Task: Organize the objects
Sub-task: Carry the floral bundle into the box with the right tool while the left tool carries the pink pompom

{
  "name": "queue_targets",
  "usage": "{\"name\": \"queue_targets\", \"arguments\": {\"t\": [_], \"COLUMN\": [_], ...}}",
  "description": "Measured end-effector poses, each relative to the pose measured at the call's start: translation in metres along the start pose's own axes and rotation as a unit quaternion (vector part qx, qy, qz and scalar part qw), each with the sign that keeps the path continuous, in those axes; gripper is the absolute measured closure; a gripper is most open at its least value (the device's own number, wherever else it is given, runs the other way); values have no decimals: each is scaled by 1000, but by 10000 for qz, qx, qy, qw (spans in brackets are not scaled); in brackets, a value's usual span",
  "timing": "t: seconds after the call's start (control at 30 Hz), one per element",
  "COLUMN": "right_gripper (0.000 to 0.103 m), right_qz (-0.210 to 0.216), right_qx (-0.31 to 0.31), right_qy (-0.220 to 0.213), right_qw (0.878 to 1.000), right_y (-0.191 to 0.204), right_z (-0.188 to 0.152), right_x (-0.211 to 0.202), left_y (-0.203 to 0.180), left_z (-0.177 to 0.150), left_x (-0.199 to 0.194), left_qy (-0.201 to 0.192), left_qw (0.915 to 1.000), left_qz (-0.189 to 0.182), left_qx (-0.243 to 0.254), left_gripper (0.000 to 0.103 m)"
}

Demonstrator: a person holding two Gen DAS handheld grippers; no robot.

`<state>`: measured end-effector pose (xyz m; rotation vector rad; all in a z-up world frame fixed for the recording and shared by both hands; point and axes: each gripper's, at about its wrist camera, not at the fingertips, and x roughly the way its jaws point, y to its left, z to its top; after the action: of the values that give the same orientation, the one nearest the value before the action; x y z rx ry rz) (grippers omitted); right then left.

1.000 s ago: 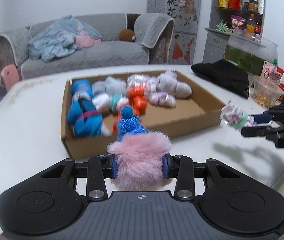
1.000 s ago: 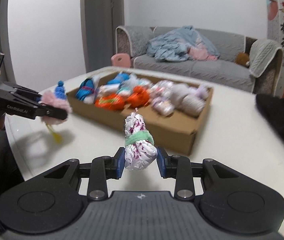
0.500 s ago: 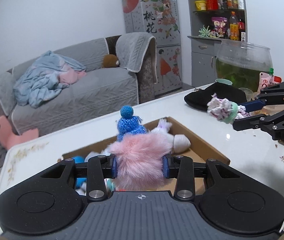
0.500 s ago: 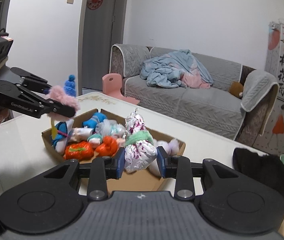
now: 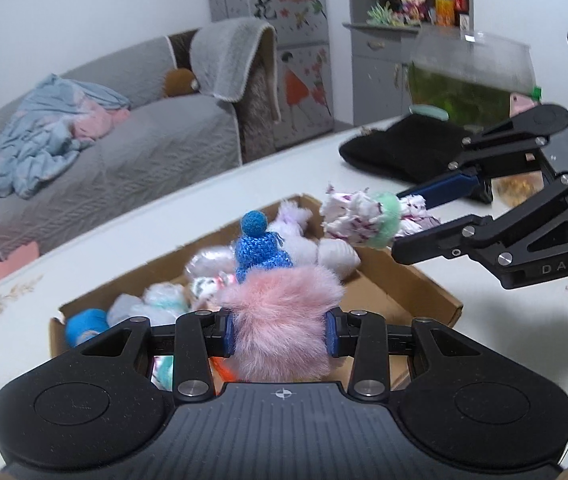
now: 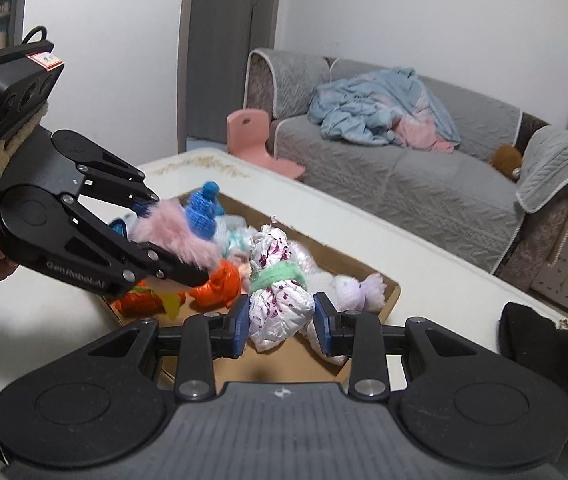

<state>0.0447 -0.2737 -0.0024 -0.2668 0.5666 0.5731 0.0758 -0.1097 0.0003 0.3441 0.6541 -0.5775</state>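
Holding both loads above the cardboard box (image 6: 387,286), we grip the pink fluffy toy (image 5: 280,328) in our left hand-held gripper (image 5: 280,330) and the floral bundle (image 6: 278,304) in our right hand-held gripper (image 6: 282,320); the box lies directly below and ahead.

Both wrist views angle down — sharing the cardboard box (image 5: 423,292).

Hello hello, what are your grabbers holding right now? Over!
Left gripper shut on pink fluffy toy. Right gripper shut on white bundle. Both above cardboard box. Nothing in the way.
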Motion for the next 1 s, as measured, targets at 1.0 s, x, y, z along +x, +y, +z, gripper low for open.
{"name": "queue_targets", "arguments": {"t": [1.0], "right_gripper": [72], "right_qz": [69], "right_qx": [116], "right_qy": [1507], "right_qw": [9885], "right_y": [9], "right_z": [-30], "right_x": [53], "left_y": [6], "left_z": [-28], "left_x": [68], "left_qy": [1468], "left_qw": [9819], "left_qz": [-163], "left_qx": [-1186], "left_gripper": [56]}}
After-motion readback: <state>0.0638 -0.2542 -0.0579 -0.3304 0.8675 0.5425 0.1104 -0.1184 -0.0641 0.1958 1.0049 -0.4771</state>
